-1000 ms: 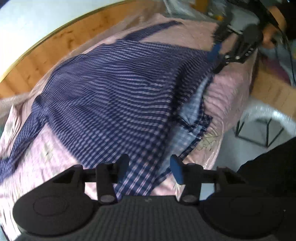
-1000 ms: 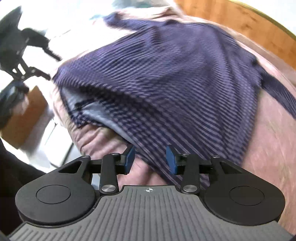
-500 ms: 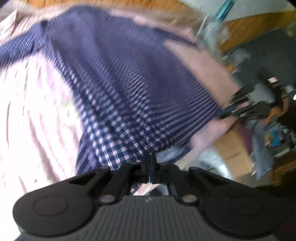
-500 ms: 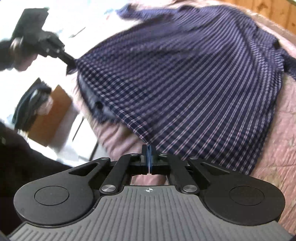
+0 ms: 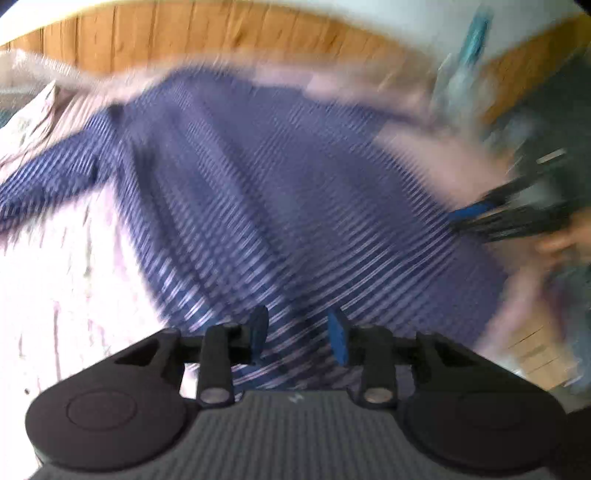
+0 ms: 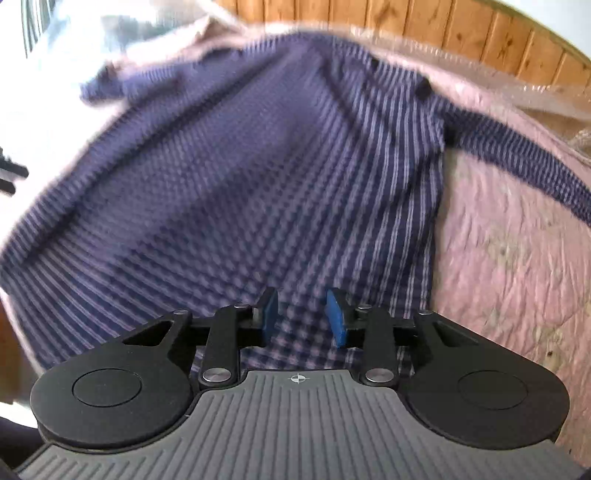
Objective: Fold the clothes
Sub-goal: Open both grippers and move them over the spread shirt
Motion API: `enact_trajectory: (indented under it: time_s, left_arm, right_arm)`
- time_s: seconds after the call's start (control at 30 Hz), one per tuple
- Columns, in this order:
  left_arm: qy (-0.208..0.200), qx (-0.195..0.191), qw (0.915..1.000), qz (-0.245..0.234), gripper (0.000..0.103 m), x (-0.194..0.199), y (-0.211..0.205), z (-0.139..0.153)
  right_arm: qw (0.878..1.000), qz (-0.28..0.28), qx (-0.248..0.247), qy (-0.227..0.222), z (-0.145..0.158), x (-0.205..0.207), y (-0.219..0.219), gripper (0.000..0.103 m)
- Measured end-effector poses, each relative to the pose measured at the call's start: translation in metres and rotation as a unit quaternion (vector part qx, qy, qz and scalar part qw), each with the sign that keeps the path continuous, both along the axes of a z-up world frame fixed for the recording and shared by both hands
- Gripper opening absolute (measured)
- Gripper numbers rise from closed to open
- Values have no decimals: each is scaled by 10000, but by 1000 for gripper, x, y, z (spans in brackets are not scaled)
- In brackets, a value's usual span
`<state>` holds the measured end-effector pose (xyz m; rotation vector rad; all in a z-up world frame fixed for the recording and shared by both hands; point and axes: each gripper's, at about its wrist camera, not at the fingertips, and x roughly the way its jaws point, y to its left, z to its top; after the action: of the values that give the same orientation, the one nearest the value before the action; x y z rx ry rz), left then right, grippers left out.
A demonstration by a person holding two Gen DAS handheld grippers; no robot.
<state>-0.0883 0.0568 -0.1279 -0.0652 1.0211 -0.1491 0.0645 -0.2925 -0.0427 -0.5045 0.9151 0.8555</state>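
Note:
A navy checked shirt (image 5: 280,206) lies spread on a pink quilt (image 5: 55,295), sleeves out to the sides; it also shows in the right wrist view (image 6: 258,177). My left gripper (image 5: 297,338) is open just above the shirt's near hem, holding nothing. My right gripper (image 6: 301,317) is open over the hem at the other corner, also empty. The right gripper shows blurred at the right edge of the left wrist view (image 5: 517,214). Both views are motion-blurred.
The pink quilt (image 6: 517,277) covers the bed, with a wooden panel wall (image 6: 443,33) behind it. Beyond the bed's edge lies floor with blurred clutter (image 5: 535,350).
Both grippers were open a second ago, shut on the shirt's hem half a second ago, and now stand open again. The shirt now lies flatter on the quilt.

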Motion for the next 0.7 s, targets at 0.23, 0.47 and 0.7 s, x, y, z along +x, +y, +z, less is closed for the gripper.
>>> enact_trajectory:
  time_s: [0.23,0.47,0.7]
  left_arm:
    - [713,324,9959,453,30,-42,8,-9]
    - [-349,683,9906,1136,35,77,48,69]
    - [-343,1283,9731,1885,41,307,96,22]
  right_arm:
    - [9871,818,-805,1120,-12,-43,-56,36]
    - [9955,638,-158,684,49,102,-29,45]
    - [9953,218,167,-927,31,318,91,39]
